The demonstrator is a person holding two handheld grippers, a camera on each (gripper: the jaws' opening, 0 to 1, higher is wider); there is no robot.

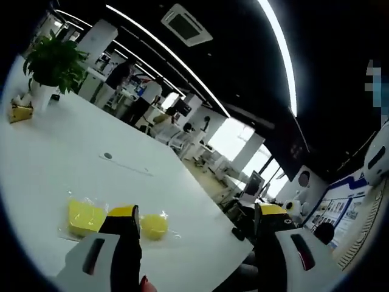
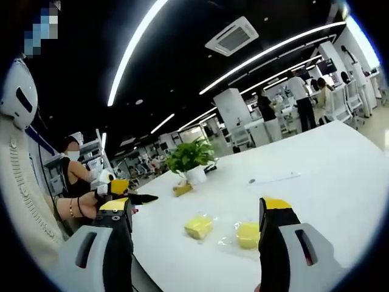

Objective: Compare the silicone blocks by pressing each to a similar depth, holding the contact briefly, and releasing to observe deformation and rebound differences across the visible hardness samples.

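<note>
Left gripper (image 1: 197, 228): jaws wide apart, holding nothing, hovering above the desk (image 1: 67, 158), probably staged for a press. Square silicone block (image 1: 85, 217) at its 10 o'clock, round silicone block (image 1: 154, 225) just beside, both bagged and untouched. Right gripper (image 2: 197, 222): equally spread, empty, framing both blocks from the opposite side.

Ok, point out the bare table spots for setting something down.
Bare: the wide stretch of table beyond the two yellow blocks, and between them and the plant. Crowded: around the blocks, whose clear wrappers spread onto the tabletop, and by the plant.
</note>
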